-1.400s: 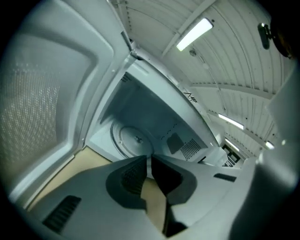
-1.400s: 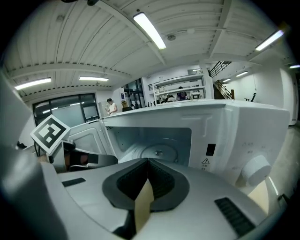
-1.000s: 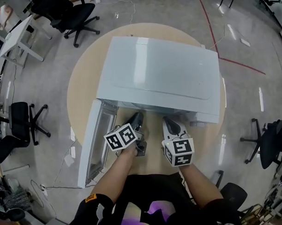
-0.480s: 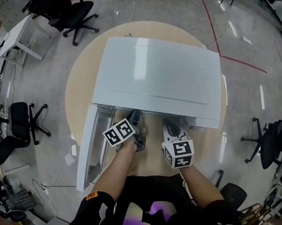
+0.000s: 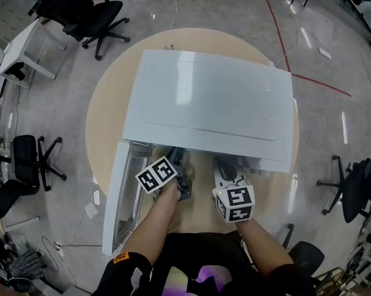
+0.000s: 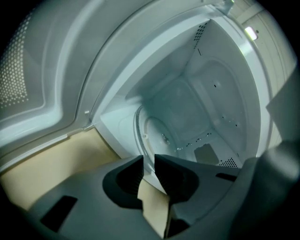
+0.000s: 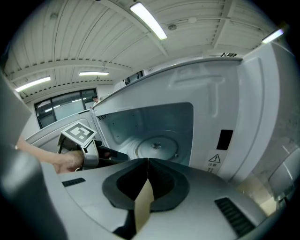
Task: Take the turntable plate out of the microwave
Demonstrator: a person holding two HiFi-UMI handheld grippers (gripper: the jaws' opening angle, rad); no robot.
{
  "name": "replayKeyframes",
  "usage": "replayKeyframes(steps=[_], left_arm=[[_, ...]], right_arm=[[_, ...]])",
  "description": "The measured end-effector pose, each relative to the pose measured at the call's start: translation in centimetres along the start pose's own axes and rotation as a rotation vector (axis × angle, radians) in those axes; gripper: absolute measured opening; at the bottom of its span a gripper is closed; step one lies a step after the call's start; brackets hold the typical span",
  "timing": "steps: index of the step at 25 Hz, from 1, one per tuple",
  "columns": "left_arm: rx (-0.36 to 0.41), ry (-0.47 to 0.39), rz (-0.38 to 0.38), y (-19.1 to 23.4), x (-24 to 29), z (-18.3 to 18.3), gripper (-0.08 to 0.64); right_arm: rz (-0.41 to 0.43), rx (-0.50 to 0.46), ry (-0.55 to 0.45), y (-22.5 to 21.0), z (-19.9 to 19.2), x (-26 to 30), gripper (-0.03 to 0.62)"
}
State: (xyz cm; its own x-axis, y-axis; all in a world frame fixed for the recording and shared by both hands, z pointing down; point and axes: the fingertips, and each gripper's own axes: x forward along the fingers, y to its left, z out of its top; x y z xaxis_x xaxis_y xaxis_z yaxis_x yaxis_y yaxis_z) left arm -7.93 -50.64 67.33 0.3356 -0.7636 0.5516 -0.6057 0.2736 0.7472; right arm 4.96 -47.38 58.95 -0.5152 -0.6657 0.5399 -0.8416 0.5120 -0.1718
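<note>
- The left forearm reaches forward, putting the left gripper (image 5: pixel 176 155) inside the open microwave (image 5: pixel 208 101), next to the swung-out door (image 5: pixel 123 195).
- Its jaws are nearly together, pinching the near rim of the turntable plate (image 6: pixel 157 133), which lies on the cavity floor.
- The right gripper (image 7: pixel 147 164) is held just outside the opening. Its jaws are pressed together with nothing between them.

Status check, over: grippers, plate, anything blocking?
Left gripper jaws closed on turntable plate rim, inside microwave. Right gripper jaws together, empty, outside the front. Plate flat in cavity, not yet out. Door open, nothing in the way.
</note>
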Motion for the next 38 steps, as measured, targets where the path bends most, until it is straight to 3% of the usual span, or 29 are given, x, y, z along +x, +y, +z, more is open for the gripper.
replayKeyframes(steps=[21,25,31,38], left_arm=[[-0.107,-0.013,-0.021,0.4,0.0,0.4,0.075],[-0.121,-0.016,-0.025,0.2,-0.1,0.6,0.071],[-0.119,-0.017,-0.044,-0.3,-0.1,0.4,0.071],[-0.109,-0.013,-0.049,-0.8,-0.1,0.6,0.064]], right_arm=[[-0.009,0.000,0.017,0.6,-0.9,1.0,0.017],[0.034,-0.023,0.052,1.4,-1.9,2.3,0.017],[0.124,0.159,0.084,2.2,-3.7,4.6,0.018],[0.169,0.506,0.060,1.5,-4.5,6.8,0.020]])
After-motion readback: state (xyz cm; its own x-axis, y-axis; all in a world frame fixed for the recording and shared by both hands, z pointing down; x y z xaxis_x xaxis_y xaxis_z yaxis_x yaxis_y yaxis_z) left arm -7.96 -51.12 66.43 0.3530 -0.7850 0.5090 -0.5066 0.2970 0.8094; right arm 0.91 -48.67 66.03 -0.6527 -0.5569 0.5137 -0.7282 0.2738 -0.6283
